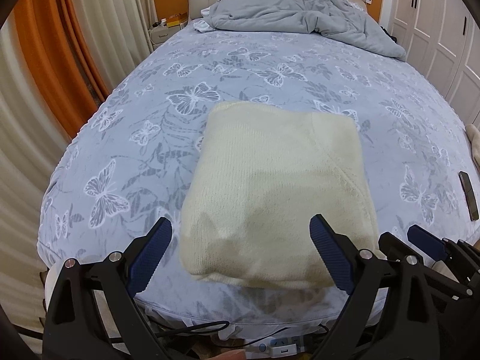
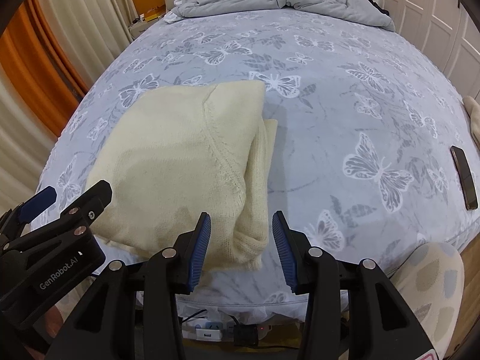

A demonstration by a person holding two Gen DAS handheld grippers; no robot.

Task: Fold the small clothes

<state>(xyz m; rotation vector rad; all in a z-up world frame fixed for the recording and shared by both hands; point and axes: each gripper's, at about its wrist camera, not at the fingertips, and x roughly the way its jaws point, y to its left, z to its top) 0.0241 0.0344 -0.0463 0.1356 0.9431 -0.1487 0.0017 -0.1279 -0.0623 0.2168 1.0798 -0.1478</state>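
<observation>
A cream knitted sweater [image 1: 270, 186] lies folded into a thick rectangle near the foot of the bed; it also shows in the right wrist view [image 2: 186, 162]. My left gripper [image 1: 240, 255] is open, its blue pads either side of the sweater's near edge, holding nothing. My right gripper [image 2: 241, 249] is open around the sweater's near right corner, where a folded sleeve edge shows. The right gripper appears at the right of the left wrist view [image 1: 426, 243], and the left gripper at the left of the right wrist view [image 2: 60, 207].
The bed has a blue butterfly-print sheet [image 1: 270, 69]. A grey duvet [image 1: 300, 15] is bunched at the headboard. A dark phone [image 2: 464, 177] lies near the bed's right edge, with a cream cloth [image 2: 474, 117] beyond it. Power strip and cables [image 2: 210, 330] lie below the foot.
</observation>
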